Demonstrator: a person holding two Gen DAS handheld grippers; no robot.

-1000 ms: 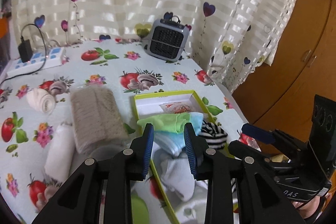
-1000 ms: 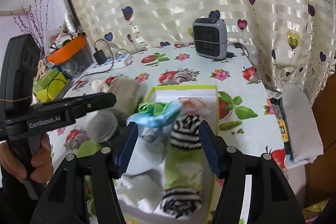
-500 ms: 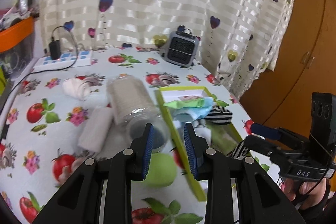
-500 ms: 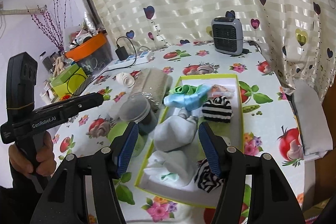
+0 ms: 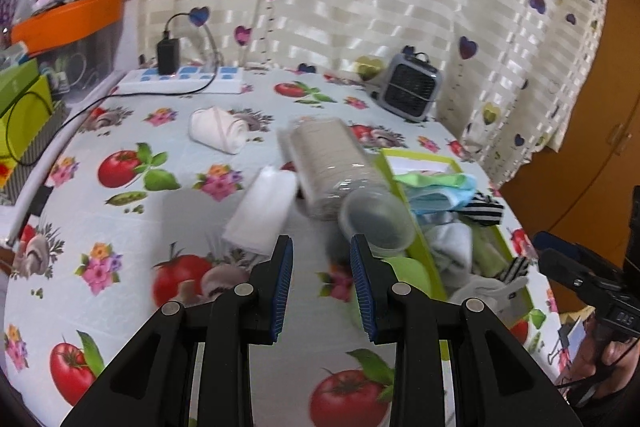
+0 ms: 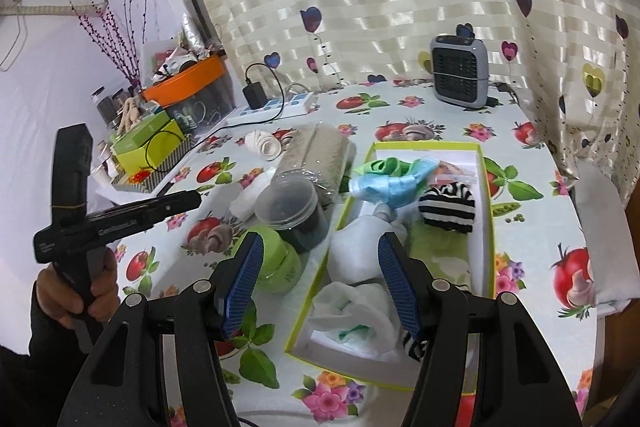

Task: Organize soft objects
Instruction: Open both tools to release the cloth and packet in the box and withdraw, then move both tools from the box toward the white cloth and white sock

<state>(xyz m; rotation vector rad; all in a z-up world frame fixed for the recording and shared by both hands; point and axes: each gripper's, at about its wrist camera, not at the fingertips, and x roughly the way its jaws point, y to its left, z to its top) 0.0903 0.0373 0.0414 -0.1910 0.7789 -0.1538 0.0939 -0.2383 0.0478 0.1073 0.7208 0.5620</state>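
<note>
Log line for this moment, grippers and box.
left gripper: open, empty, above tablecloth | right gripper: open, empty, above box edge | yellow-green box: holds socks, cloths | white roll: outside box

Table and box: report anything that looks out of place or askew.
The socks in the yellow-green box are a loose jumble, not folded or paired; the striped sock sits apart from another striped piece at the near end. A rolled white sock and folded white cloth lie outside on the table. Nothing spilled.

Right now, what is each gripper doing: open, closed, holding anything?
Left gripper: open, holding nothing, above the tablecloth.
Right gripper: open, holding nothing, above the yellow-green box of socks.
</note>
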